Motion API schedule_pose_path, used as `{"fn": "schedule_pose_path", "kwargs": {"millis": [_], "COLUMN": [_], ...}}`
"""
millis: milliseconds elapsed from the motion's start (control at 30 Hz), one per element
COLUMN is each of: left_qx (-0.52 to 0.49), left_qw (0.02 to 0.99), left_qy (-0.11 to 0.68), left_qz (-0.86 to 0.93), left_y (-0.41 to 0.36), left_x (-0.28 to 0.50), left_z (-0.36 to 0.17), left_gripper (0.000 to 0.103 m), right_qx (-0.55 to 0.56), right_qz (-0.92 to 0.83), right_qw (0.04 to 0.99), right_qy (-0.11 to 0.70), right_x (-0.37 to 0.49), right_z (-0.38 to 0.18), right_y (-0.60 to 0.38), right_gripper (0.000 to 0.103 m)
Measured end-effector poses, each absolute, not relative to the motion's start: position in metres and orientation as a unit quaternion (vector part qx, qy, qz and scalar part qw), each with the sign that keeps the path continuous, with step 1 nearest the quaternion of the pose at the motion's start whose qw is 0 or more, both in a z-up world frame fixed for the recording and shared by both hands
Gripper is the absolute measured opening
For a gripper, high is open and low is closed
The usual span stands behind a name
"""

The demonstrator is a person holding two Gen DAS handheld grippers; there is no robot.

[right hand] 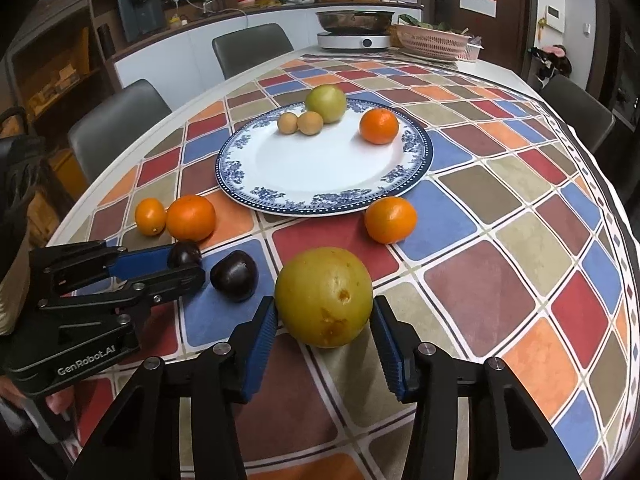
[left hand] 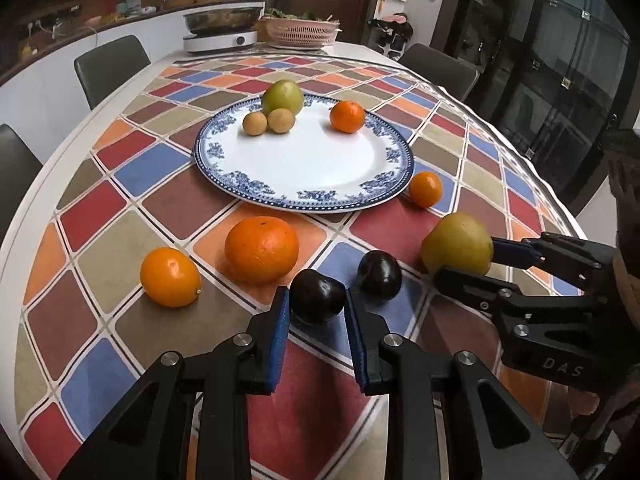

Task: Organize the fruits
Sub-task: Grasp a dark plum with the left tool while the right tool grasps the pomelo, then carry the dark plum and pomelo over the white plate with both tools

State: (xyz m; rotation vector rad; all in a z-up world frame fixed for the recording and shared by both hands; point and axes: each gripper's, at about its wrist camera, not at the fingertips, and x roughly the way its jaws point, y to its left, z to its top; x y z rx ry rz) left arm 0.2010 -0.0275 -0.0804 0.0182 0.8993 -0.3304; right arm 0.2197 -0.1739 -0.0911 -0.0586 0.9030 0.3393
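Four fruits already sit on the blue-patterned plate — a green apple, two small tan fruits and a tangerine. Six wait on the table: three oranges, two dark plums, one yellow-green pear. The left gripper brackets one plum and the right gripper the pear — jaws spread, neither visibly pinching.
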Motion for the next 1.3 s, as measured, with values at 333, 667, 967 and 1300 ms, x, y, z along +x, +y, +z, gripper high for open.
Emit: {"fn": "schedule_pose_path", "kwargs": {"millis": [333,667,967,1300], "left_qx": [0.011,0.019,0.033,0.048], "left_qw": [0.900,0.915,0.926,0.932], "left_qy": [0.408,0.373,0.344,0.326], "left_qz": [-0.154,-0.152,-0.151,-0.154], "left_y": [-0.028,-0.031,-0.032,-0.029], "left_x": [0.188,0.182,0.193,0.231], "left_z": [-0.056,-0.023,0.003,0.024], "left_gripper": [0.028,0.028,0.028,0.027], "right_qx": [-0.017,-0.007,-0.016,-0.037], "right_qz": [0.169,0.175,0.188,0.212], "right_qw": [0.897,0.911,0.922,0.921], "right_qy": [0.408,0.373,0.337,0.325], "right_x": [0.207,0.198,0.205,0.242], "right_z": [-0.074,-0.047,-0.016,0.011], "right_y": [-0.177,-0.181,-0.180,-0.169], "right_gripper": [0.048,0.048,0.048,0.048]}}
